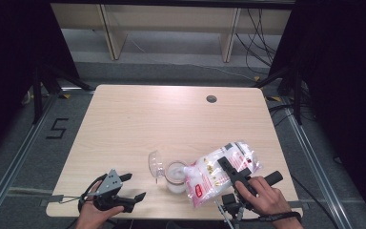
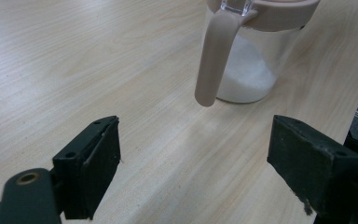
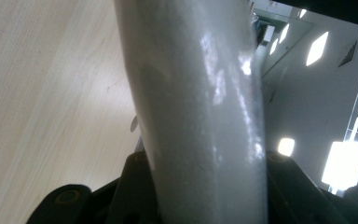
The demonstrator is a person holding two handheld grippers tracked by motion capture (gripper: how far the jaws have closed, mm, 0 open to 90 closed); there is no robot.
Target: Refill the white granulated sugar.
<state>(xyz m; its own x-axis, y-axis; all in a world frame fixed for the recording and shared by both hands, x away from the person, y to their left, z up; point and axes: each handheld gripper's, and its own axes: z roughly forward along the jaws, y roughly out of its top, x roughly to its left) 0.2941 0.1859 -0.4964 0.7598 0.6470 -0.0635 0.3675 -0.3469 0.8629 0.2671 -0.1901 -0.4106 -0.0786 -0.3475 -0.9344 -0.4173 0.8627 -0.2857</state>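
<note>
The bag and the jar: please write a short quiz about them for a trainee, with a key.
1. True or false: the right claw grips the bag.
2. Which way does the bag's mouth point? A) toward the jar B) toward the table's far edge C) straight up
3. Is the jar's lid open or shut?

Key:
1. True; the bag is clamped between its jaws.
2. A; the bag tilts over the jar.
3. Open, flipped back to the jar's left.
</note>
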